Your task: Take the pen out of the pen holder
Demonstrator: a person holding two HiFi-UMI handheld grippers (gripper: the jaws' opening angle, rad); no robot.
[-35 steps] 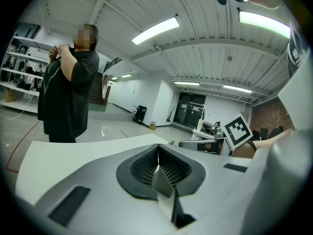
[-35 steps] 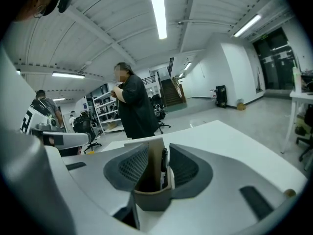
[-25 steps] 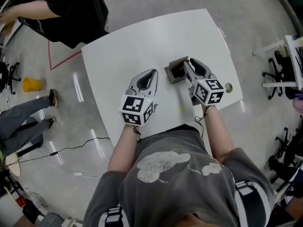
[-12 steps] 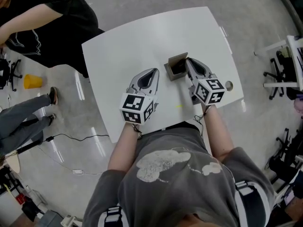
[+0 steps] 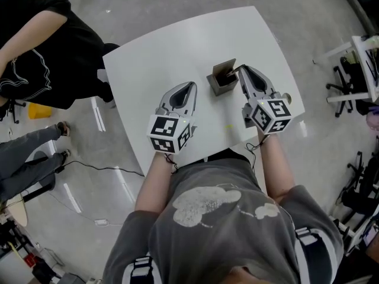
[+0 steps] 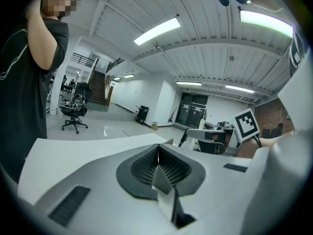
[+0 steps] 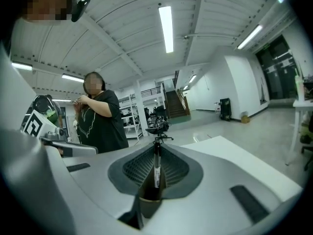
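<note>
Right hand-held gripper (image 5: 241, 70) clamps the upright pen (image 7: 156, 166) between its narrowed jaws, right at the brown pen holder (image 5: 222, 78) on the white worktop (image 5: 177, 46); left hand-held gripper (image 5: 189, 89) sits nearby, jaws together, empty

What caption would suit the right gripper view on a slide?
Right gripper shut on an upright pen, brown pen holder just below, a bystander standing beyond.

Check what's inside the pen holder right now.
Head view shows only dark interior in the pen holder. The right gripper is shut on the pen, upright over the opening. Its lower end is covered; whether the tip is inside is unclear.
</note>
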